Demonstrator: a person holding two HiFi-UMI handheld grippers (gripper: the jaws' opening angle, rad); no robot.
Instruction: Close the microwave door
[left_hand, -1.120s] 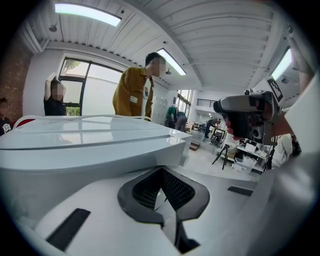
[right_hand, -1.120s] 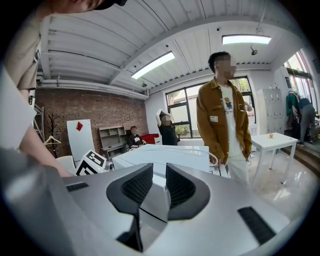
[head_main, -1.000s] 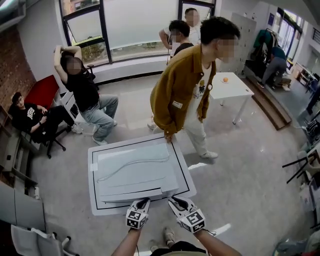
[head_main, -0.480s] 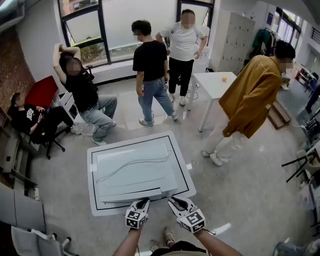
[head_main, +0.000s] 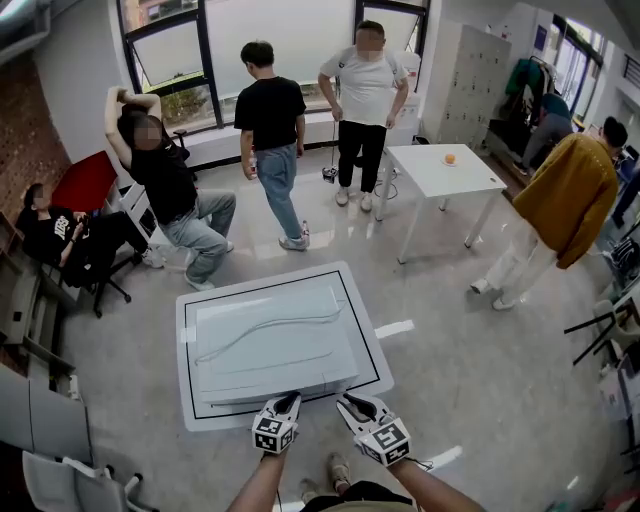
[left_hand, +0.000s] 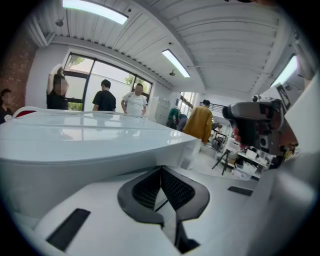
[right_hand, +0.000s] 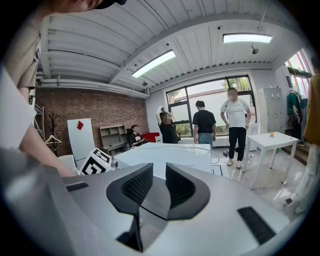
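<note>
The white microwave lies below me on a white table with a black border line, and I see only its top. Its front face is hidden from above, so I cannot tell how the door stands. My left gripper hovers at the microwave's front edge, jaws shut and empty. In the left gripper view that gripper points along the microwave's side. My right gripper hangs just right of the left one, jaws a narrow gap apart, nothing between them. In the right gripper view it faces the microwave.
Two people stand by the windows beyond the table. A person in a mustard jacket is at the far right. Two more sit at the left. A small white table with an orange ball stands back right.
The person in the mustard jacket has walked from the table's far edge away to the right. Both grippers and the microwave have stayed where they were.
</note>
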